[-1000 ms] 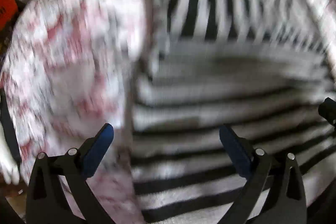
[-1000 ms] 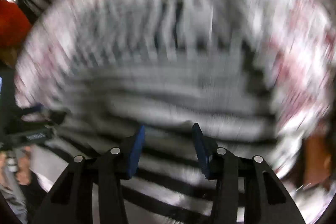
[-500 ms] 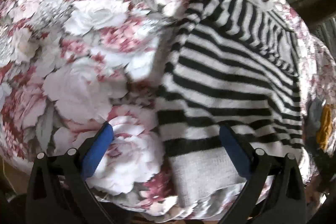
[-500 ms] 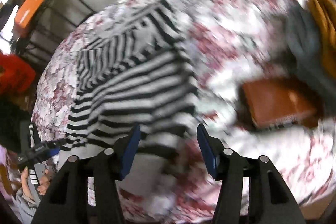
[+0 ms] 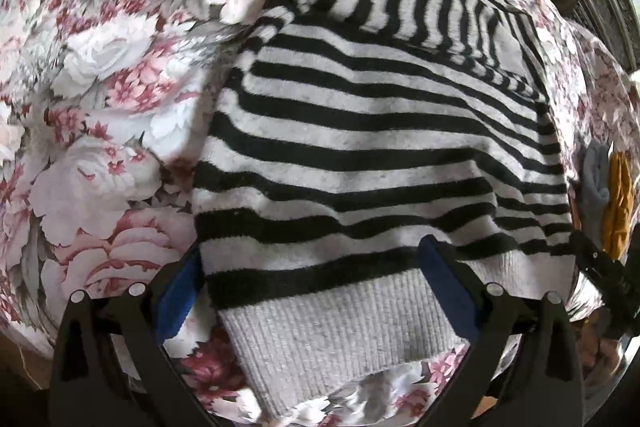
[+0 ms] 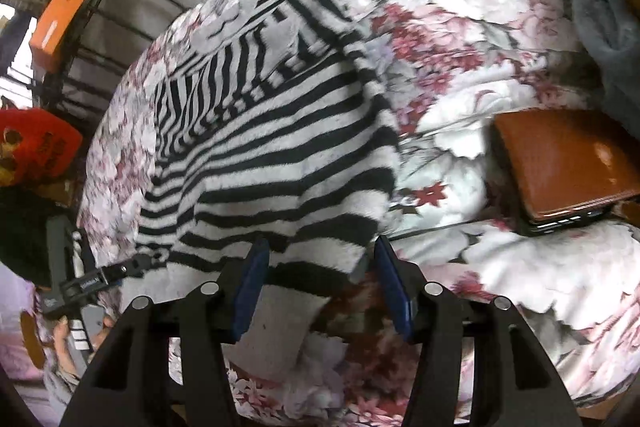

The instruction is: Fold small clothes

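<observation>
I had the striped sweater lying flat on the flowered bedspread, its sleeves folded in across the top and its grey ribbed hem toward me at the near edge. My left gripper hung over that hem with its jaws spread wide, the blue pads standing apart on either side of the ribbing and pressing on nothing. My right gripper sat over the sweater's near right corner; its jaws had just been opening and stood about half apart, the hem lying below the gap between them, gripped by neither pad. From the right camera I could see a brown wallet-like case on the bedspread, well apart from the sweater, and grey cloth beyond it. In the left view, grey and mustard cloth lay bunched past the sweater's right edge.
</observation>
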